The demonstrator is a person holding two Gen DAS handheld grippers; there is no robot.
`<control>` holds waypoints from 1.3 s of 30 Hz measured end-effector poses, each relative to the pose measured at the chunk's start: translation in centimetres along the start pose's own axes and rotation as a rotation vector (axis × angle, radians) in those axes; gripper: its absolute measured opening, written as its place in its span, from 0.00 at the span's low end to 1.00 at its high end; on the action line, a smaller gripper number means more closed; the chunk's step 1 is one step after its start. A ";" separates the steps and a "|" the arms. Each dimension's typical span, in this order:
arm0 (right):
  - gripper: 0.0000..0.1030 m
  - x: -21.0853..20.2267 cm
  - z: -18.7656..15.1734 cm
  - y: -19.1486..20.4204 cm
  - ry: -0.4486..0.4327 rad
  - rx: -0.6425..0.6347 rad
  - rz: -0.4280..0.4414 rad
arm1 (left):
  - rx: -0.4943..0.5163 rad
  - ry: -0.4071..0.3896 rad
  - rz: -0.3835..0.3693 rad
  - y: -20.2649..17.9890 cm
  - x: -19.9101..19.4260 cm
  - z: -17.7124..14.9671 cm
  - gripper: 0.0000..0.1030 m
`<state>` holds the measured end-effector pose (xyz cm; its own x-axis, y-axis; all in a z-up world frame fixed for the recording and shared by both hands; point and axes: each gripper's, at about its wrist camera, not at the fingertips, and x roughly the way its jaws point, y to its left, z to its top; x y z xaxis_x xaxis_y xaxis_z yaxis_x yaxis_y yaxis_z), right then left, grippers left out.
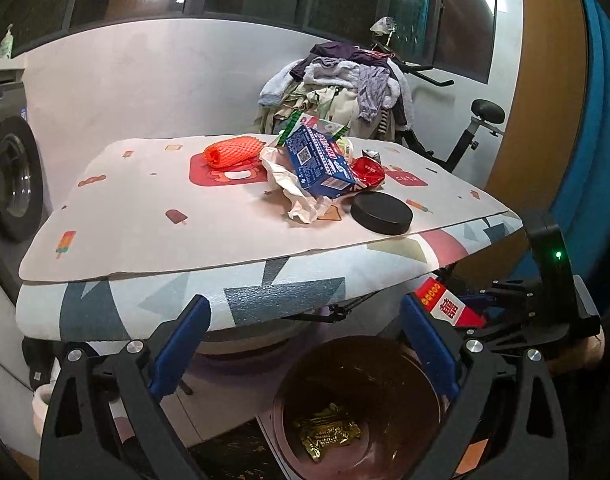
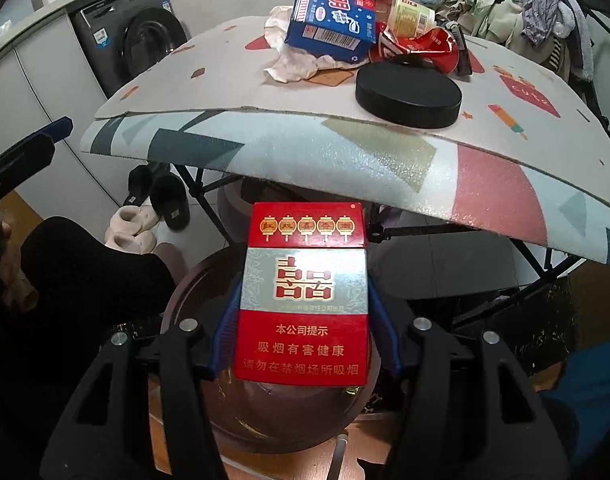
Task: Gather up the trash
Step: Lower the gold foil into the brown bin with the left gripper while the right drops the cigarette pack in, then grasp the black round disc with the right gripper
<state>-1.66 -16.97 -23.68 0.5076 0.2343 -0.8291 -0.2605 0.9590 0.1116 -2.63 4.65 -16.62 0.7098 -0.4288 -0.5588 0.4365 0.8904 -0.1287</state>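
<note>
1. The right gripper (image 2: 305, 344) clamps a red cigarette pack (image 2: 305, 296) by its two long sides, directly above the brown bin (image 2: 193, 320) that stands under the near edge of the table (image 2: 305, 152).
2. The left gripper (image 1: 305, 344) hangs with its jaws wide and nothing between them, just left of the pack and also over the bin.
3. To drop well, I would keep the pack centred over the bin's mouth, lower it a little, then part the jaws fully.
4. More trash waits on the table: a blue carton (image 1: 319, 166), crumpled paper (image 1: 293, 188), a black lid (image 1: 381, 213) and an orange net (image 1: 233, 152).
</note>
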 end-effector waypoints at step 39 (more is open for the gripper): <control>0.95 -6.6 4.3 -8.6 -0.233 0.212 -0.151 | -0.021 -0.040 0.098 2.2 1.0 7.0 0.94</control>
<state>0.79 -26.03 -16.84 0.7073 0.0935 -0.7007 -0.0035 0.9917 0.1287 2.95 5.13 -11.77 0.7701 -0.3448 -0.5367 0.3526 0.9312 -0.0923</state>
